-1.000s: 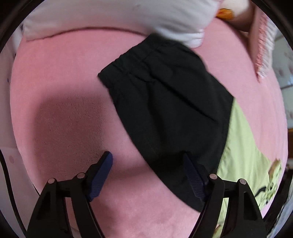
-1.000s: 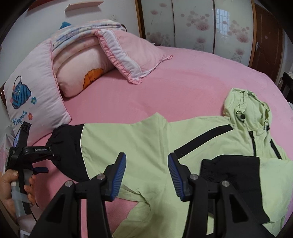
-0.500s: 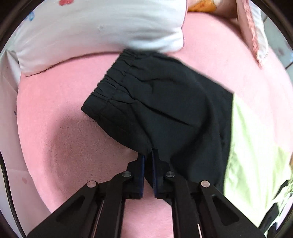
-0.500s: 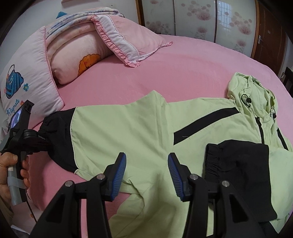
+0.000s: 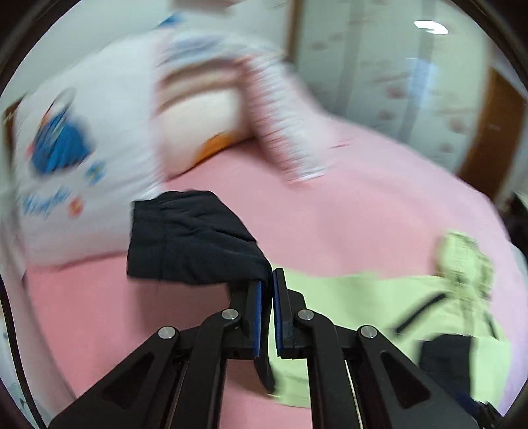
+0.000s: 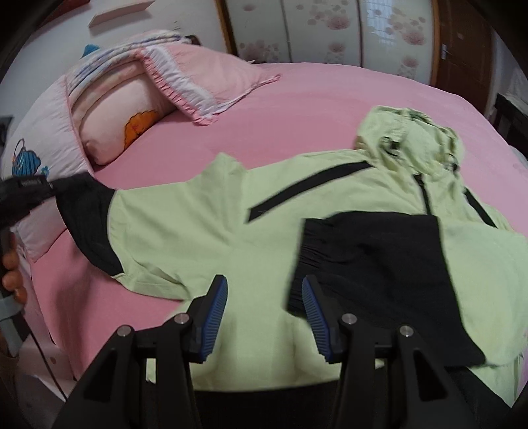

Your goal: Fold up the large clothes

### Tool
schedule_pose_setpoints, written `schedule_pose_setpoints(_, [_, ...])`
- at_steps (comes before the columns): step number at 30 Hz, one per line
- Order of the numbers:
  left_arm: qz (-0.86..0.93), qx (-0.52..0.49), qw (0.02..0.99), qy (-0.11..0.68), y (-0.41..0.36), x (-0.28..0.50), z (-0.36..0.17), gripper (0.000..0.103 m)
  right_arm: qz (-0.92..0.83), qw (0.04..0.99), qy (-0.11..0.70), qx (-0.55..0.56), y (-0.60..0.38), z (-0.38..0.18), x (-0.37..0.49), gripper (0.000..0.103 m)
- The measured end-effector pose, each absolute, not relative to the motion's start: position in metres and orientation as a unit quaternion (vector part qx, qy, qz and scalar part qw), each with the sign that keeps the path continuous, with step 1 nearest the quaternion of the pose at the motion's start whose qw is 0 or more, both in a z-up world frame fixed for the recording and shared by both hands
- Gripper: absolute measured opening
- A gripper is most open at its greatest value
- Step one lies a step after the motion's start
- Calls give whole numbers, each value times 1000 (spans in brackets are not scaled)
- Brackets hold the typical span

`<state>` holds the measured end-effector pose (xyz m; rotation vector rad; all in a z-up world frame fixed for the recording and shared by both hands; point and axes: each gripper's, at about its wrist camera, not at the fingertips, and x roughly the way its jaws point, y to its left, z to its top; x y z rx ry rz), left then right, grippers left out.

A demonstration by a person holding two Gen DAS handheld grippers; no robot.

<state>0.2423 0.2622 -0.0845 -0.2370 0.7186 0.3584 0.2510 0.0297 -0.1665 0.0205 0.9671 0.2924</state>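
A light green hooded jacket with black trim lies spread on the pink bed. Its right sleeve is folded across the body, black cuff on top. My left gripper is shut on the black cuff of the left sleeve and holds it lifted off the bed; the same gripper and cuff show at the left of the right wrist view. My right gripper is open and empty, just above the jacket's lower body, beside the folded cuff. The hood lies at the far right.
Pink and white pillows are stacked at the head of the bed, close behind the lifted sleeve. Wardrobe doors and a brown door stand beyond the bed. The bed's left edge drops off near my left hand.
My left gripper closed on the black sleeve cuff and has lifted it, tilting up toward the pillows. My right gripper moved closer over the jacket, still open.
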Motion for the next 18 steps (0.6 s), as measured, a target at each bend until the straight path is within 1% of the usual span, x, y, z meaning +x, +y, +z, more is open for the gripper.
schedule_pose_setpoints(4, [71, -68, 939, 329, 156, 247, -56, 4, 100, 885, 452, 54, -34, -160, 237, 47])
schedule_pose_setpoints(8, [-11, -24, 941, 338, 51, 257, -70, 4, 57, 889, 443, 100, -97, -160, 220, 47])
schedule_pose_setpoints(11, [-65, -11, 925, 375, -18, 264, -107, 4, 29, 888, 443, 121, -137, -165, 212, 47])
schedule_pose_setpoints(15, [-94, 25, 899, 427, -73, 273, -171, 4, -3, 884, 449, 130, -177, -176, 203, 48])
schedule_pose_setpoints(18, [-98, 56, 884, 453, -82, 275, -208, 7, -17, 881, 452, 138, -200, -186, 199, 48])
